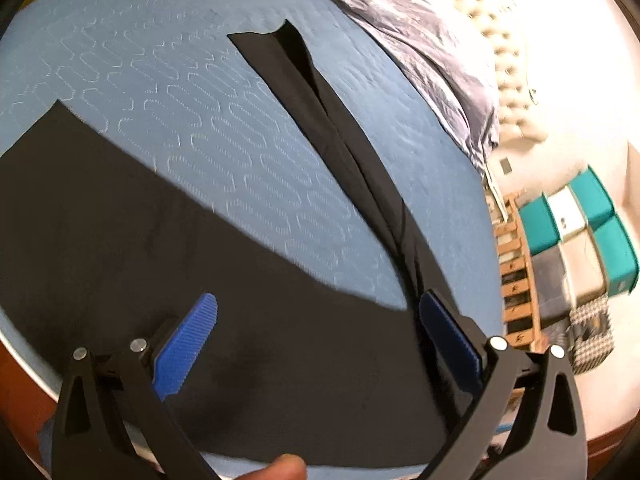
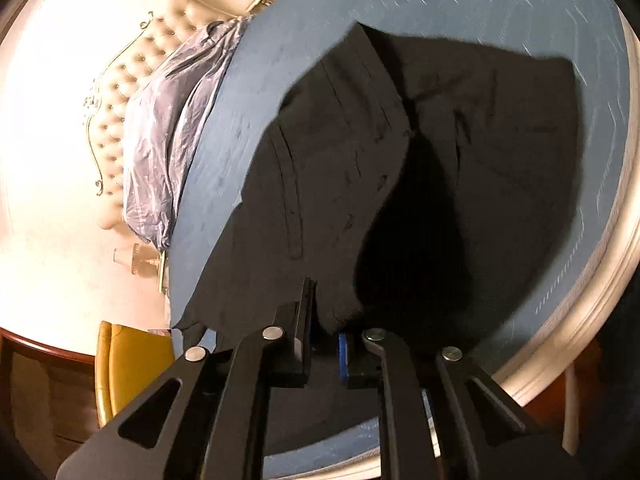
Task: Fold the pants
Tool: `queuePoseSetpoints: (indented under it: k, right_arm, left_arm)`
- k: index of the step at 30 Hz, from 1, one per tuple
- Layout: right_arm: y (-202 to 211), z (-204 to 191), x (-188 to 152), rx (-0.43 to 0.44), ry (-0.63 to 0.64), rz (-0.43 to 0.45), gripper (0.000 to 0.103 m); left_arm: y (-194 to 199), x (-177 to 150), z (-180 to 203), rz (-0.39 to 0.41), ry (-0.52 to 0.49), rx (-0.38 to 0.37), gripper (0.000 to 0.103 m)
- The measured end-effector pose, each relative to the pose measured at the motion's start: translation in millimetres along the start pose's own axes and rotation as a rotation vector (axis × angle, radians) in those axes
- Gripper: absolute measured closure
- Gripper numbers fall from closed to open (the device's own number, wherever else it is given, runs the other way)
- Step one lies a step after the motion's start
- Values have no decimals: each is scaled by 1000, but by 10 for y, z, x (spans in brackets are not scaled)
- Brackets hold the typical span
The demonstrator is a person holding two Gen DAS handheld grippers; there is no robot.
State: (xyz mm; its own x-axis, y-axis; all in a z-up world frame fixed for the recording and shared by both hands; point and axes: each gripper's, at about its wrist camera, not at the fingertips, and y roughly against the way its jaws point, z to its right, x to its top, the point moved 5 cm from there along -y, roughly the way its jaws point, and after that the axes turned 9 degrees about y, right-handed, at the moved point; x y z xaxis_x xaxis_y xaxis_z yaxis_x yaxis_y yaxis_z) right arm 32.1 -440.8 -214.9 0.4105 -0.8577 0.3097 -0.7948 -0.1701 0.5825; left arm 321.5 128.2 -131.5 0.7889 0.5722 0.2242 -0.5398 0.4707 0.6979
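The pants [image 1: 120, 240] are plain black, with no print on them. They lie on a light blue bedspread [image 1: 180, 92] stitched all over in a paler thread with rows of long rounded loops. The pillow [image 1: 420, 52] is a shiny grey-lavender with faint pale specks. The headboard [image 2: 132, 80] is cream and button-tufted, with a thin gold scroll trim along its edge. The left claw [image 1: 318, 310] has black arms, silver rivets and bright blue ribbed pads; the right claw [image 2: 326, 340] is black with a sliver of blue. The boxes [image 1: 592, 224] are teal and white. The chair [image 2: 132, 364] is mustard yellow.
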Motion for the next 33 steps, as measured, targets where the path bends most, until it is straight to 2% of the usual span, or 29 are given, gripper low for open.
queuePoseSetpoints:
  k: [4, 7, 9, 12, 14, 17, 20, 23, 25, 27, 30, 33]
  right_arm:
    - [80, -97, 107, 31, 46, 9, 95]
    - [141, -131, 132, 38, 72, -3, 95]
    - [155, -153, 138, 40, 83, -13, 95]
    - [169, -181, 198, 37, 105, -10, 95]
    - [194, -158, 198, 26, 122, -12, 95]
    - [146, -195, 207, -9, 156, -25, 95]
    - [105, -161, 238, -19, 152, -32, 95]
    - [80, -148, 256, -25, 151, -38, 95]
    - [60, -135, 253, -33, 156, -45, 95]
    - [36, -111, 251, -43, 154, -50, 95]
    - [46, -94, 286, -36, 138, -53, 95]
    - [165, -194, 487, -18, 185, -26, 95]
  left_arm:
    - [-153, 607, 76, -24, 104, -100, 2]
    - [-395, 1376, 140, -10, 176, -158, 4]
    - [-572, 1777, 138, -5, 196, -132, 22]
    - [-853, 2183, 147, -7, 217, -85, 28]
    - [-1066, 2395, 204, -17, 233, -84, 29]
    - [-1385, 2631, 311, -26, 218, -72, 41]
    - [-1676, 2837, 306, -22, 246, -55, 54]
    - [-1891, 2997, 295, -11, 258, -35, 58]
    - [-2029, 3048, 294, -20, 256, -18, 68]
    - [-2143, 3097, 313, -30, 244, 1, 101]
    - [-1973, 3103, 401, -6, 190, -3, 102]
    - [-1416, 2996, 465, 22, 161, -61, 102]
